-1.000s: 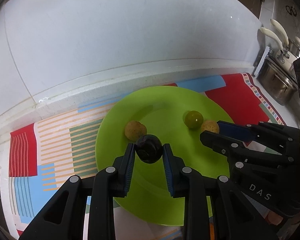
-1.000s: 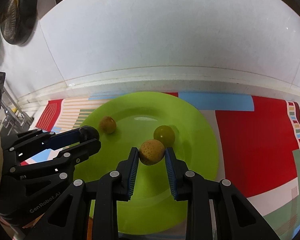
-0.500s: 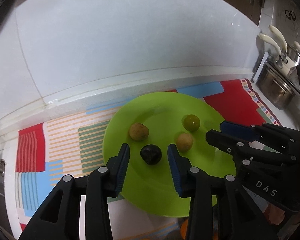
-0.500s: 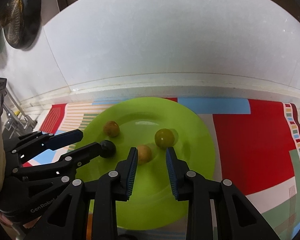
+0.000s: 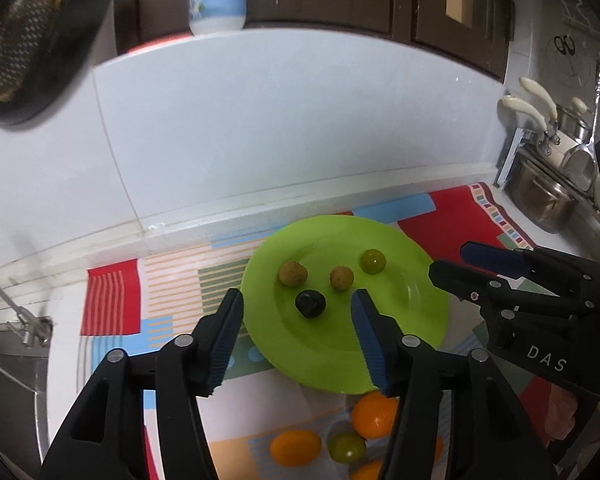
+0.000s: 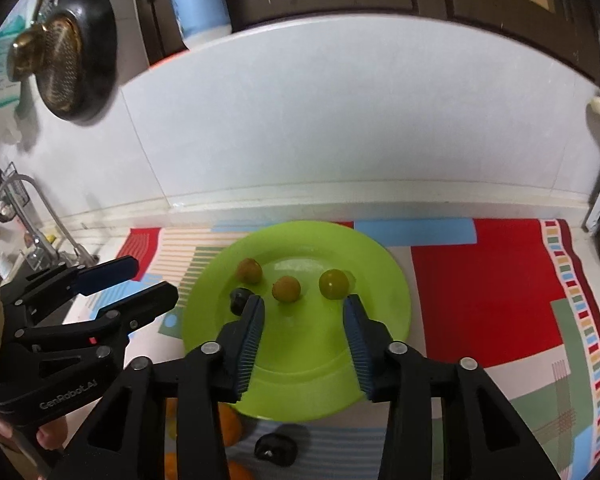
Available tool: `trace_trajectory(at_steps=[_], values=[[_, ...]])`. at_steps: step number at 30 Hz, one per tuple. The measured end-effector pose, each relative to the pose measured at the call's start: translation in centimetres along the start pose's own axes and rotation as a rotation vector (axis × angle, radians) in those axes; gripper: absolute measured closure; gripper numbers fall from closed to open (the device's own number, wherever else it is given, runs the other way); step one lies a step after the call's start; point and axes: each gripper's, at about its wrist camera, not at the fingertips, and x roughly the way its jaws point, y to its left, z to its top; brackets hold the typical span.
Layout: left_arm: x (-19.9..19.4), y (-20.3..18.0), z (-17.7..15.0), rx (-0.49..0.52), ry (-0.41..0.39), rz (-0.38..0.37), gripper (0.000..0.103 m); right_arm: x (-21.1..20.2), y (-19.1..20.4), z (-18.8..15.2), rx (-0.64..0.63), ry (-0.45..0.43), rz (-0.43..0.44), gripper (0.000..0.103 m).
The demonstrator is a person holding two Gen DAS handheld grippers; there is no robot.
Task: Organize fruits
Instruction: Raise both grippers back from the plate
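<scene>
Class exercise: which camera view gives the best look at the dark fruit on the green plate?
The left wrist view: the dark fruit lies whole and unblocked between the open left gripper's fingers. In the right wrist view the right gripper's finger partly covers it.

Two wrist views above one shared green plate [image 5: 420,320] (wall-facing).

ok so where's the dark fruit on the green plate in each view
Left wrist view: the dark fruit lies on the green plate, centre frame, between the open left tongs, nearest the camera of the four fruits.
Right wrist view: it sits left of centre, partly hidden behind the left finger of the open right tongs.
Shared landmark: the green grape, rightmost fruit on the plate in both.
</scene>
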Motion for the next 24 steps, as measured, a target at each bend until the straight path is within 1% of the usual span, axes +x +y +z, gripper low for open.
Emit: trace_trajectory(at_steps=[5, 6, 9, 15, 17, 18, 19, 22, 24], values=[[-2.6, -0.2, -0.3, 0.003, -0.035, 0.006, 0.042, -2.4, 0.8, -0.1, -0.013, -0.031, 0.009, 0.061], [-3.0, -0.2, -0.4, 0.000, -0.042, 0.006, 0.040, -2.8, 0.9, -0.1, -0.015, -0.037, 0.008, 0.061], [-4.5, -0.3, -0.7, -0.003, -0.062, 0.007, 0.036, -4.2, 1.4, -0.3, -0.025, -0.058, 0.009, 0.052], [-6.6, -0.5, -1.5, 0.002, -0.091, 0.021, 0.030, -6.6, 2.3, -0.8, -0.054, -0.089, 0.005, 0.052], [-7.3, -0.5, -1.9, 0.006, -0.098, 0.030, 0.028, -7.2, 2.5, -1.1, -0.063, -0.095, 0.001, 0.049], [-7.6, -0.6, -2.1, 0.008, -0.102, 0.033, 0.027, -7.6, 2.7, -1.2, -0.069, -0.102, -0.002, 0.046], [-8.0, -0.6, -2.2, 0.009, -0.104, 0.035, 0.026, -8.0, 2.8, -1.3, -0.074, -0.108, -0.006, 0.044], [-8.8, -0.6, -2.8, 0.005, -0.109, 0.037, 0.024, -8.7, 3.2, -1.8, -0.095, -0.116, -0.015, 0.044], [-9.3, -0.8, -3.2, 0.006, -0.111, 0.031, 0.023, -9.2, 3.4, -2.1, -0.097, -0.114, -0.007, 0.044]])
